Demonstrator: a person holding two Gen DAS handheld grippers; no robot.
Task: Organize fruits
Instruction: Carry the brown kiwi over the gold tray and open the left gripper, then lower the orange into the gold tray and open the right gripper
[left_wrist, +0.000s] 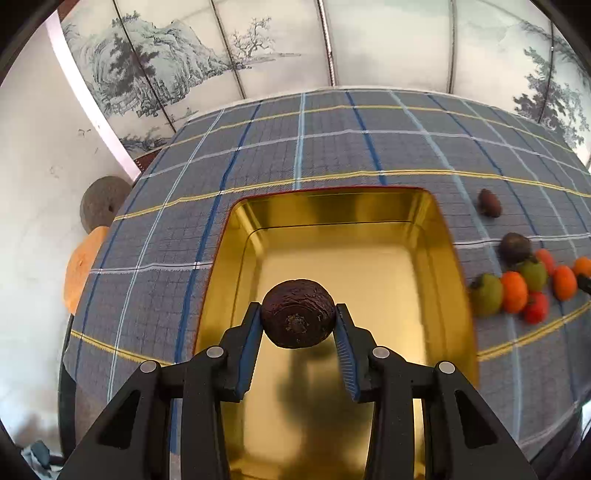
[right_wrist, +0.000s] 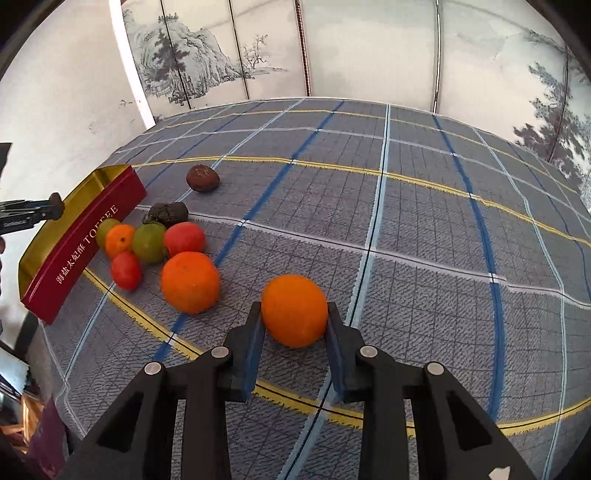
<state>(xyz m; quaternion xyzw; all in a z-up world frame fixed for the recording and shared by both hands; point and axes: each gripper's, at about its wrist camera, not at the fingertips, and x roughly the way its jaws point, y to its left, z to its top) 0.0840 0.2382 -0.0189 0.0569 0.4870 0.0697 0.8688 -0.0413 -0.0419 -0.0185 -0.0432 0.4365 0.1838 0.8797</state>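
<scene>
Left tool (left_wrist: 298, 317) is clenched on a dark brown wrinkled round fruit (left_wrist: 297, 313), holding it above the bare floor of the gold-lined rectangular tin (left_wrist: 448, 236). Only the left wrist view looks into the tin's shiny inside; the right wrist view shows instead its dark red outer wall (right_wrist: 79, 251) with white lettering, standing at the left edge of the table.

Right tool (right_wrist: 294, 314) is clenched on a smooth orange round fruit (right_wrist: 294, 310), low over the grey-blue checked tablecloth (right_wrist: 424, 229) near the table's front edge; the left wrist view does not clearly show this fruit.

Between the tin and the right tool lies a cluster of loose fruit: a larger orange one (right_wrist: 190, 282), red ones (right_wrist: 184, 238), green ones (right_wrist: 149, 242) and a dark knobbly piece (right_wrist: 169, 213). One brown fruit (right_wrist: 202, 178) sits apart, farther toward the back edge.
</scene>
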